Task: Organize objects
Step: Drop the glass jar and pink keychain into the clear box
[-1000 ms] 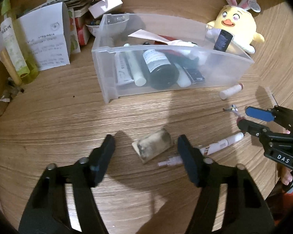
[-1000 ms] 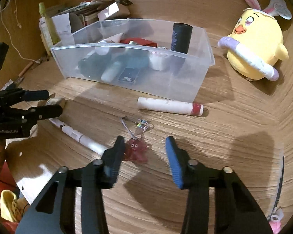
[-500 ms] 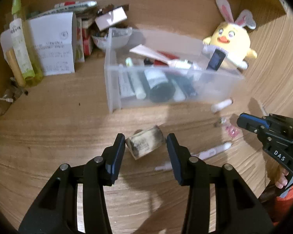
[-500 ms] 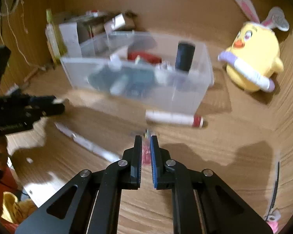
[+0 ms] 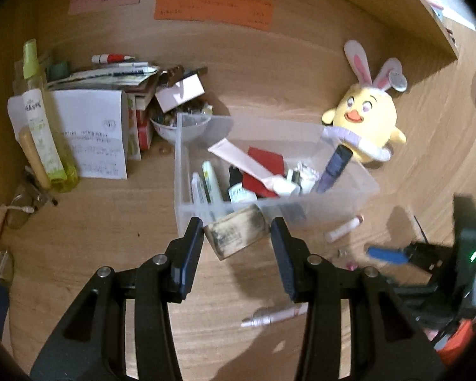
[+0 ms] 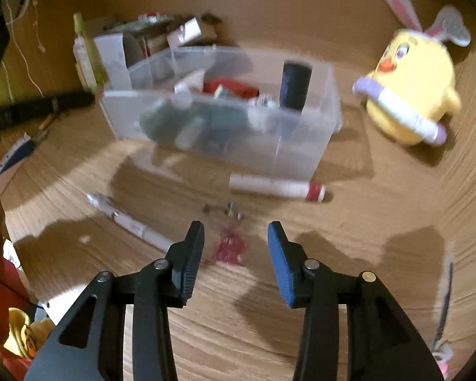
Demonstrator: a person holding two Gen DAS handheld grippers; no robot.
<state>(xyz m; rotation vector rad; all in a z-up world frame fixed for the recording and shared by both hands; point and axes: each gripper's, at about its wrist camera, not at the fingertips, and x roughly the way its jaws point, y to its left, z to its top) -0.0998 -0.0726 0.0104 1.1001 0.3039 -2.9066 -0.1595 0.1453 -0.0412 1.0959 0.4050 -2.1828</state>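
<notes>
My left gripper [image 5: 237, 238] is shut on a small scuffed beige box [image 5: 238, 236] and holds it above the desk, just in front of the clear plastic bin [image 5: 269, 214]. The bin holds tubes, a dark bottle and a red card. My right gripper [image 6: 234, 241] is open, its jaws on either side of a red keychain charm [image 6: 229, 249] that lies on the desk. A white tube with a red cap [image 6: 276, 188] and a white pen [image 6: 136, 226] lie near it. In the left wrist view the right gripper [image 5: 387, 254] shows at the right.
A yellow chick plush with bunny ears [image 5: 363, 123] sits right of the bin. Papers, boxes, a white bowl [image 5: 181, 127] and a green spray bottle [image 5: 44, 127] crowd the back left. Coloured notes [image 5: 212, 4] hang on the back wall. The white pen [image 5: 276, 314] lies under my left gripper.
My left gripper closed on the beige box and lifted it toward the bin. My right gripper closed over the red charm, then opened again; the charm lies on the desk.
</notes>
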